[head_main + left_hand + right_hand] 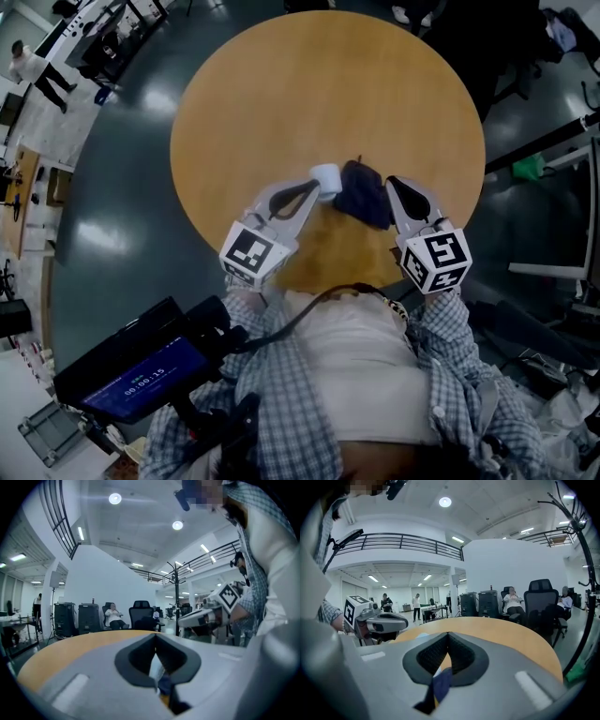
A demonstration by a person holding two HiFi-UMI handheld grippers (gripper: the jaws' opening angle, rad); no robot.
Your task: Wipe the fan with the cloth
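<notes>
Left tool [312, 190] has its jaws pressed together with nothing pinched between them, and the right tool [394, 185] is closed the same way, also empty. Just ahead of the left tool's tips, touching or nearly so, stands the fan [325, 180] — a small white, drum-shaped thing on the round wooden table [328, 84]. Its blades or grille cannot be made out at this size. Between the two tools, on the fan's right and against it, lies the cloth [366, 195] — a dark navy heap, crumpled, just to the left of the right tool's tips. In each gripper view the closed jaws cover nearly all of both things. Only a white sliver and a scrap of navy show through the gap beneath the pads. Whether the right tool touches the cloth cannot be told.
</notes>
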